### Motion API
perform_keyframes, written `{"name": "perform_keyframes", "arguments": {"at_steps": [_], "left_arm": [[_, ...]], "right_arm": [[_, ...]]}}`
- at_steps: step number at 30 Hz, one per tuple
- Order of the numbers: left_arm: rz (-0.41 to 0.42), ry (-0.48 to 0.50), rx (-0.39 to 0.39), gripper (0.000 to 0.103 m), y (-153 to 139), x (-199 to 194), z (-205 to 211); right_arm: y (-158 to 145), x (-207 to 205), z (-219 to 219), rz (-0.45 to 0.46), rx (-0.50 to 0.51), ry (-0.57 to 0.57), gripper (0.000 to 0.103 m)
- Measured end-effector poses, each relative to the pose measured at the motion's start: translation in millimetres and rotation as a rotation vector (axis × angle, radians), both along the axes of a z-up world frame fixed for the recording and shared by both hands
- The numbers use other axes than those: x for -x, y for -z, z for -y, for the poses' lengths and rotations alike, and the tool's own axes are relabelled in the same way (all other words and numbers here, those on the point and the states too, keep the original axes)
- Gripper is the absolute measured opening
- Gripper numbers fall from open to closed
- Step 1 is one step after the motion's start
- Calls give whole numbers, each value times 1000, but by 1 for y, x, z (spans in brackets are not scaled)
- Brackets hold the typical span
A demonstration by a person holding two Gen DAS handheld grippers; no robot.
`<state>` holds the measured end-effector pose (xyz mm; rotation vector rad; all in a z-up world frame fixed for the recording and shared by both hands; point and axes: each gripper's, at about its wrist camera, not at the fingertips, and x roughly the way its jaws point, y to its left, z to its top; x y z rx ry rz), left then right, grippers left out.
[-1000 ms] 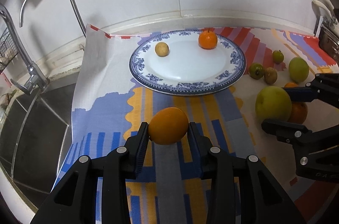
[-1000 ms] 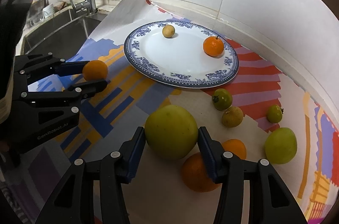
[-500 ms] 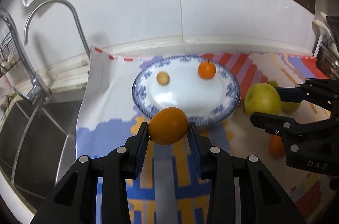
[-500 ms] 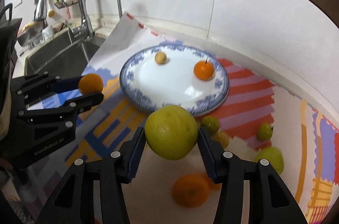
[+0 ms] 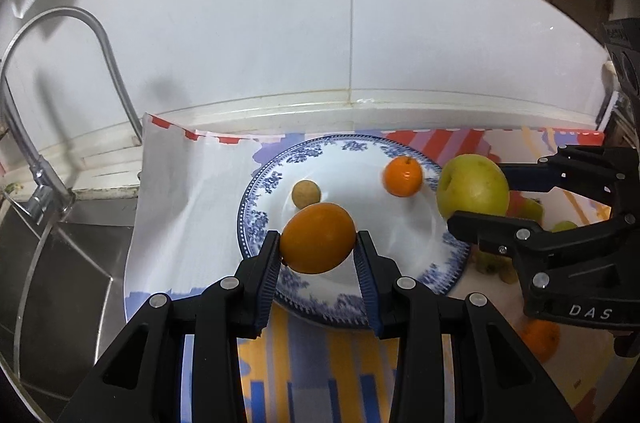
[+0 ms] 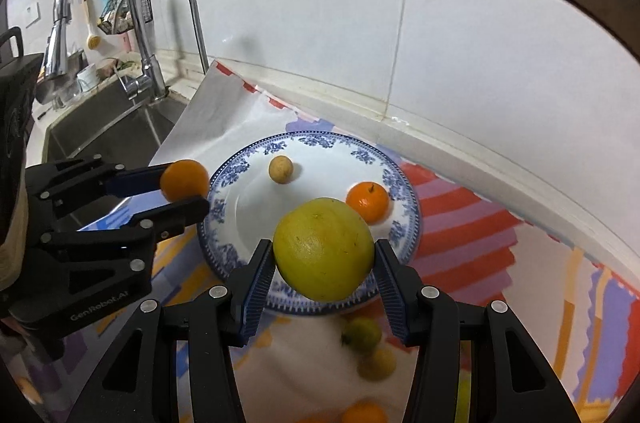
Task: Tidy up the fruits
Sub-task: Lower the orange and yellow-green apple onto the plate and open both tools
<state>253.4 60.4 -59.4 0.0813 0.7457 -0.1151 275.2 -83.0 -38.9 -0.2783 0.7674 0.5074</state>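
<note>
1. We see a round white plate with a blue floral rim point(image 5: 256, 219) on a striped, many-coloured cloth point(image 5: 168, 191) that covers the counter beside a steel sink point(image 6: 100, 131).
2. On the plate lie two fruits, well apart: a small round tan fruit point(image 5: 306, 194) toward its far left, and a small orange tangerine with a stem point(image 5: 403, 176) toward its far right.
3. Our left gripper point(image 5: 318, 255) is clenched on a smooth orange fruit point(image 5: 318, 238), pinched between both ribbed blue pads; it hangs over the near left part of the plate, just in front of the tan fruit in the left wrist view.
4. Our right gripper point(image 6: 325, 265) grasps a large yellow-green round fruit point(image 6: 324, 249) between its pads, spread wide to fit it, over the plate's near right edge, close beside the tangerine.
5. Off the plate, on the cloth below the right gripper, we make out blurred fruits: a small green one point(image 6: 362, 335), a yellowish one point(image 6: 376, 363) and an orange one point(image 6: 364, 413).
</note>
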Motion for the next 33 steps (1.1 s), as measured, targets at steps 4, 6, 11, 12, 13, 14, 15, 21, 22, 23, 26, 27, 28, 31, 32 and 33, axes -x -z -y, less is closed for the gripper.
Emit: {"name": "perform_keyframes", "arguments": {"at_steps": [4,6,11,12,13,14,15,21,22,23,26,27,28,31,32,33], "left_arm": [[-32,5,-2,37,11,-18,-2],[-53,6,8,37,16,-25,-3],[-113,10,31,37,32,-43,-4],[-119,9,29,37,35,-45,-4],[-125,14,26,37,38,-47,-4],[-129,16,21,37,40,-48,-3],[-133,16,16,37,42,-49,-3],[-162,25,11,37,53,-57,-2],[-165,24,9,37,54,-58,-2],[-167,22,9,37,55,-58,-2],[-163,24,11,37,56,-59,-2],[-164,24,12,37,57,-60,-3],[-164,24,14,37,56,-60,-3],[-162,18,13,39,56,-59,-4],[-153,13,7,42,54,-57,-4],[-144,6,-2,48,53,-56,-4]], "right_arm": [[11,-21,-7,-46,13,-11,51],[17,-28,-8,-63,22,-8,51],[35,-47,-12,-126,37,-5,51],[37,-48,-12,-130,39,-5,51],[40,-50,-13,-134,42,-6,51],[41,-51,-14,-134,46,-8,51],[42,-52,-14,-132,49,-11,51],[50,-57,-16,-148,58,-10,51],[51,-58,-16,-152,58,-8,51],[52,-59,-16,-157,57,-6,51],[53,-60,-15,-164,52,-3,51],[54,-60,-16,-164,54,-4,51],[53,-60,-16,-163,55,-4,51],[53,-60,-16,-163,61,-6,51],[53,-60,-16,-162,60,-7,51],[53,-60,-16,-161,59,-7,51]]}}
